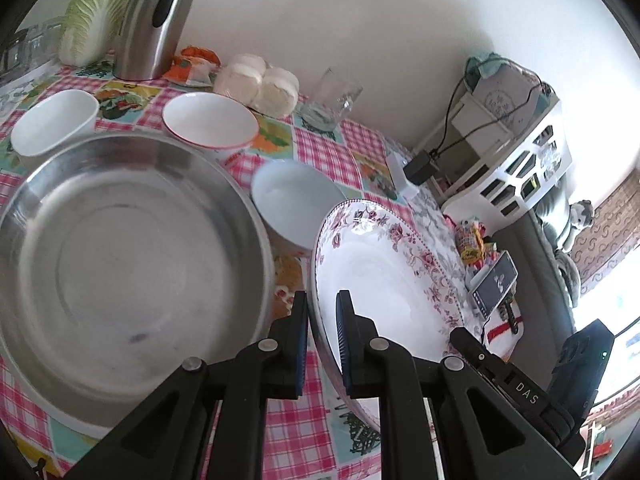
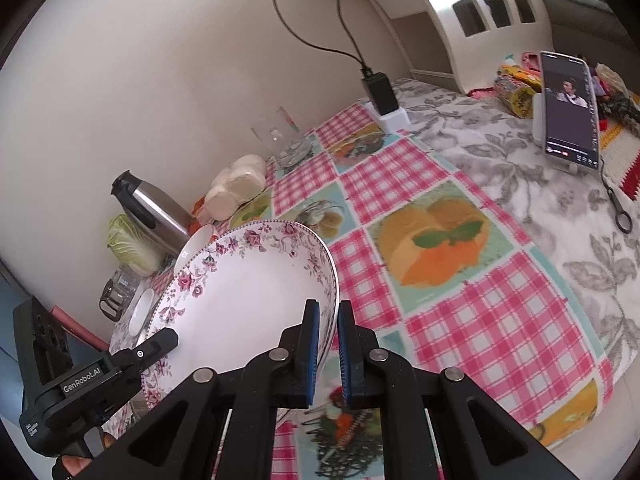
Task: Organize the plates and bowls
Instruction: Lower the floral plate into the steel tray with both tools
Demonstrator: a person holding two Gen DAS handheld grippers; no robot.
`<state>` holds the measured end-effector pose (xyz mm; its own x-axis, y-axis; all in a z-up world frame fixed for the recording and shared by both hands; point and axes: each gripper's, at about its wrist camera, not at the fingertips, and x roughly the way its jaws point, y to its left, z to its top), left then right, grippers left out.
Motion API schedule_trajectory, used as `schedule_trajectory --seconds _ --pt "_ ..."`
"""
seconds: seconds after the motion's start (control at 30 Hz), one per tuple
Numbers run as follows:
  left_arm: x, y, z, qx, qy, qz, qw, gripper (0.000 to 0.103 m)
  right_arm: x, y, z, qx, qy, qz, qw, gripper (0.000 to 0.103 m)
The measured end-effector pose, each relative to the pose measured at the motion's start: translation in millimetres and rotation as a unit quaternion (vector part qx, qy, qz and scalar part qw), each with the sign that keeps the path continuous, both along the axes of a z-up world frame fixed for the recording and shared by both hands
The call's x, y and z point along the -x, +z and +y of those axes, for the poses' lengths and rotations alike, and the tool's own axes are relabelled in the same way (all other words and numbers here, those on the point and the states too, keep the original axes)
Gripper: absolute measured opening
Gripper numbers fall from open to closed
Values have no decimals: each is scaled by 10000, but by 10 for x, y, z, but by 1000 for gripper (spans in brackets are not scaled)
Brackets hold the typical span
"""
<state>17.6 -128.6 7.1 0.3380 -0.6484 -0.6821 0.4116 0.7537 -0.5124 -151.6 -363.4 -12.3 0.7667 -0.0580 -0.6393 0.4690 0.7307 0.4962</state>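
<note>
Both grippers were clamped on the floral plate (image 1: 384, 280): the left gripper (image 1: 322, 344) on its near left rim, the right gripper (image 2: 328, 344) on the opposite rim. The plate hung tilted above the tablecloth (image 2: 460, 320), just right of the steel basin (image 1: 120, 248) and near a white bowl (image 1: 296, 204). The thin rim grips could slip if the hands drifted apart, or the plate could clip the basin.

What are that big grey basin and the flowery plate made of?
The big round grey basin looks like stainless steel: brushed, dull sheen with soft reflections. The white plate with pink flower rim looks like glazed ceramic, perhaps porcelain: glossy highlights, printed pattern.
</note>
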Motion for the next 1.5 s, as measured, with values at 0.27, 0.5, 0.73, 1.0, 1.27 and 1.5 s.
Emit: schedule_trajectory --seconds 0.27,0.5,0.73,1.0,1.27,1.5 --pt "-217 43 346 148 211 2 9997 14 -261 112 290 106 175 25 9998 10" --pt "-395 48 778 301 483 22 9984 14 -560 165 617 150 416 74 9990 10" --pt "-558 4 1188 376 725 9 9967 14 -847 177 951 128 694 116 9974 10" --pt "-699 -84 1556 570 1045 110 9928 13 -1134 151 1261 66 948 147 9954 10" --pt "-791 -251 1655 539 1182 350 9909 13 -1330 51 1372 68 1080 312 9936 10" --pt "-835 -409 1611 299 1202 579 9906 13 -1410 -107 1356 37 1092 554 9925 10"
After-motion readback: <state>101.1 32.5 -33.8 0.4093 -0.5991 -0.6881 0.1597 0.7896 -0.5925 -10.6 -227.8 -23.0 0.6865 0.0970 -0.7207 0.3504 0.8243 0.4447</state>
